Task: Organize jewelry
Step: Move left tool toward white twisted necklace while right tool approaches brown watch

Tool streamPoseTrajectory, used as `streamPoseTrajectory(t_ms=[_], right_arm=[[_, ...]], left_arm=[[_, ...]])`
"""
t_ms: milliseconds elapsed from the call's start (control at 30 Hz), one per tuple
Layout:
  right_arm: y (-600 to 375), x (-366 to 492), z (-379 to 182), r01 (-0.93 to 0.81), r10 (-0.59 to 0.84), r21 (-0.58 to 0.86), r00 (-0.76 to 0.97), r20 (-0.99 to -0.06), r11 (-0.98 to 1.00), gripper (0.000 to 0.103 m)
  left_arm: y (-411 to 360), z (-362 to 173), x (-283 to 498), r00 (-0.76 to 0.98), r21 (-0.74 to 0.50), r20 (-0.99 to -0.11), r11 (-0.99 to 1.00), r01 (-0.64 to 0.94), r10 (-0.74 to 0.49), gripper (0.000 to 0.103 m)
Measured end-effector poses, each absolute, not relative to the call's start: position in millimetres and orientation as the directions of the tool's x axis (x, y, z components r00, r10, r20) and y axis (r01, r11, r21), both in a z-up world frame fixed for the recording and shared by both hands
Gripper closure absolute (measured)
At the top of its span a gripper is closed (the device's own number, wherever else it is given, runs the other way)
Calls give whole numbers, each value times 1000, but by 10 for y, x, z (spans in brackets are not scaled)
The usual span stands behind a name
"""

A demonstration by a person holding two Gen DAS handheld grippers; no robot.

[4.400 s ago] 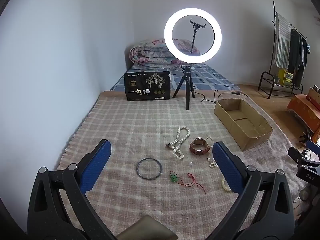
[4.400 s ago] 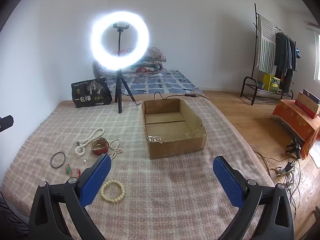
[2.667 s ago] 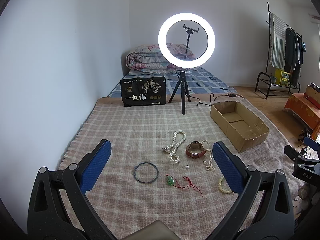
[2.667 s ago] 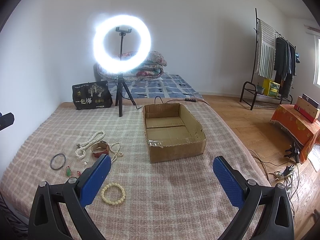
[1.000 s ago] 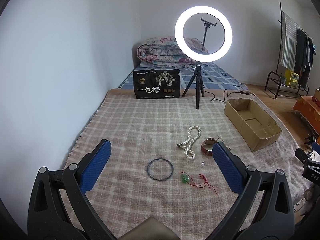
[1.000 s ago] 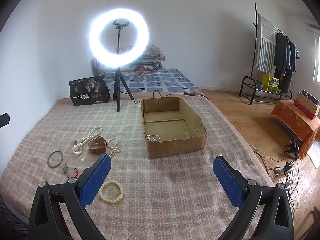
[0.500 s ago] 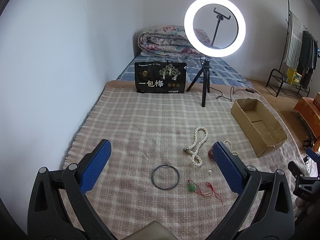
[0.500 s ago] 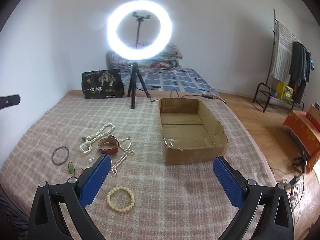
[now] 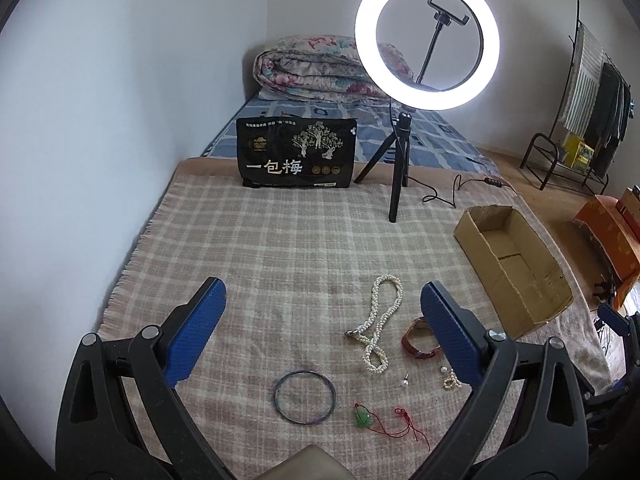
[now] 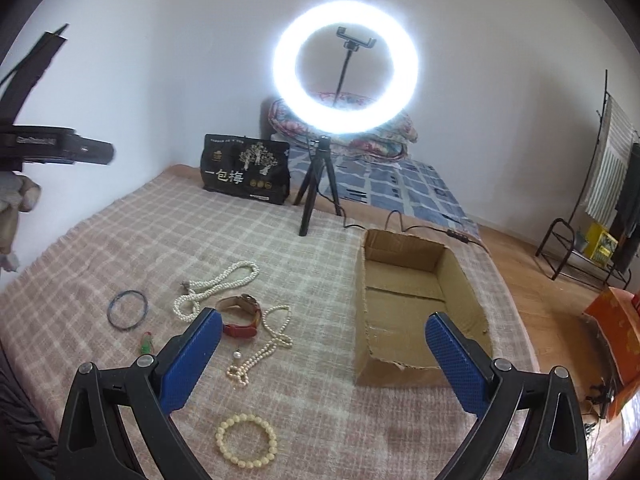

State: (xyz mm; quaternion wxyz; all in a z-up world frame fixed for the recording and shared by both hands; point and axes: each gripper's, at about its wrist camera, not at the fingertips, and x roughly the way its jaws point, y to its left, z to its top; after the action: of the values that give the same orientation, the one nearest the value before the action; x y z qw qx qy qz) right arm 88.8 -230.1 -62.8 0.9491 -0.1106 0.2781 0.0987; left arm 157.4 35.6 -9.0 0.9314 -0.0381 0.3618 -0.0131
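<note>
**Jewelry lot on bed, unsorted; both tools idle**

1. Plaid blanket point(image 10: 320, 420) on the bed: the working surface. I judge the pieces were spread flat on it so each can be picked singly.
2. Cardboard box point(image 10: 408, 300): my landmark. Open-topped and empty, it lies right of the jewelry, apart from it; presumably the destination.
3. Left hand-held gripper point(image 9: 323, 334): jaws spread wide, nothing between them, above the blanket left of the box.
4. Right hand-held gripper point(image 10: 323, 354): likewise wide and empty, near the box's front corner.
5. Long pearl necklace point(image 9: 380, 320): looped, left of the box.
6. Thin pearl strand point(image 10: 264, 344): between necklace and box. The left view shows only its end.
7. Dark bangle point(image 9: 305, 397): furthest left of the box.
8. Cream bead bracelet point(image 10: 246, 441): left of the box and nearest me. Only the right view shows it.
9. Brown-strap watch point(image 10: 242, 314): beside the thin strand; the left view half hides it behind a finger.
10. Green pendant on red cord point(image 9: 378, 422): beside the bangle. The right view shows only the green.
11. Loose pearl stud point(image 9: 405, 382): left of the box, by the strand.
</note>
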Motion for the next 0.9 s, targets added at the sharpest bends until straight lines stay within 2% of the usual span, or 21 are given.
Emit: streamPoseTrajectory(t_ms=[267,600,633,667,833,900], right_arm=[[-2252,959,-788,-285,154,-128,783,-603,950,10],[-2256,957,-815,-276,145,-138,795,-589,951,10],[-2260,956,-818,-271,139,-141,795,-590,952,10],[-2266,963,-827,-268,136,-139,792,-595,953,10],[-2345,1062,-944,-243,128,-93,754,-644,966,10],[-2376,1142,-980,-243,151,-45,727,-670,969,16]], left_arm=[[346,-362,1763,709,-82,-701,996,22,-73,4],[321,-563,1959,640,-101,-762,994,34,-99,4],[307,-587,1989,628,-112,-770,993,46,-116,8],[292,-613,2011,614,-118,-780,992,49,-123,17],[266,-797,2143,533,-198,-824,979,48,-193,31],[240,-894,2195,495,-228,-840,972,51,-223,31]])
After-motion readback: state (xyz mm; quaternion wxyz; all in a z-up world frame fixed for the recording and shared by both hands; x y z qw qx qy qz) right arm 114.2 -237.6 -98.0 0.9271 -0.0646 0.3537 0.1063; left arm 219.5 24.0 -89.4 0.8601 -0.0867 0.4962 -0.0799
